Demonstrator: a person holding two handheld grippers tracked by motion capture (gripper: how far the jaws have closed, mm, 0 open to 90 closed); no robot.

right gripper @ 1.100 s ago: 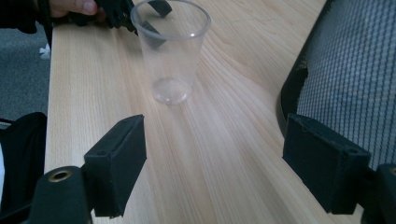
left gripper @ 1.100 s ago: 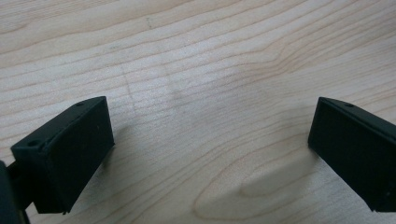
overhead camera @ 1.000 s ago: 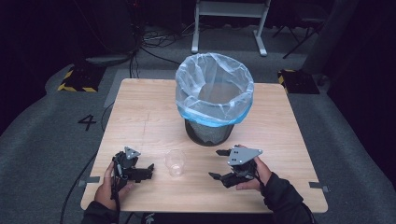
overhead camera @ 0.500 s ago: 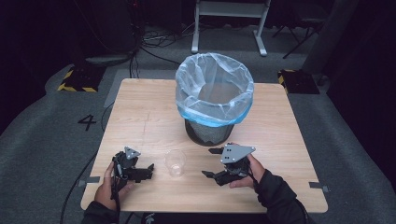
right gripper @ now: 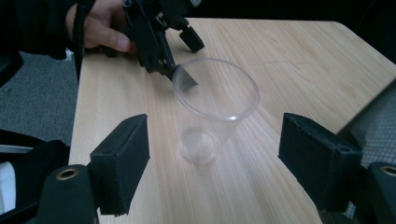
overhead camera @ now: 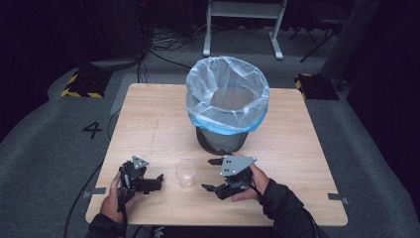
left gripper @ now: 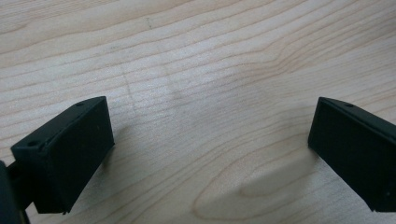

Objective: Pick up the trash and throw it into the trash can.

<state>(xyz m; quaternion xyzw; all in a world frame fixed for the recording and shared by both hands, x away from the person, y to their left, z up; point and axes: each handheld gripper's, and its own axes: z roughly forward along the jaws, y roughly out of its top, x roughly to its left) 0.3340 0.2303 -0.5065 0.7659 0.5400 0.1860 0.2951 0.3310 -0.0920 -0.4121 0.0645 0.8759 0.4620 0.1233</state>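
**Both grippers spread wide, clear cup between them on the wooden table**

Our right gripper (overhead camera: 212,174) sits low over the near part of the table, jaws parted wide and holding nothing, pointed toward the clear plastic cup (overhead camera: 185,172). In the right gripper view the cup (right gripper: 212,108) stands upright just ahead of the two black jaws, roughly centred in the gap between them and touching neither. Our left gripper (overhead camera: 157,179) rests on the other side of the cup, near it but apart; its own view looks straight down on bare wood between jaws that are likewise spread and empty. We see our left hand (right gripper: 100,28) wrapped around that gripper in the right gripper view.

We work on a pale wooden table (overhead camera: 148,124) with visible grain and faint scuff marks. A dark mesh waste bin (overhead camera: 221,139) lined with a translucent blue-white bag (overhead camera: 228,94) stands upright near the table's middle, beyond the cup. Grey carpet (overhead camera: 44,148) surrounds the table, marked with a "4" (overhead camera: 92,130) at its left. Yellow-and-black striped blocks (overhead camera: 79,84) lie on the floor beyond the far corners, cables (overhead camera: 163,42) trail across it, and a white frame's legs (overhead camera: 242,29) stand in the dark background.
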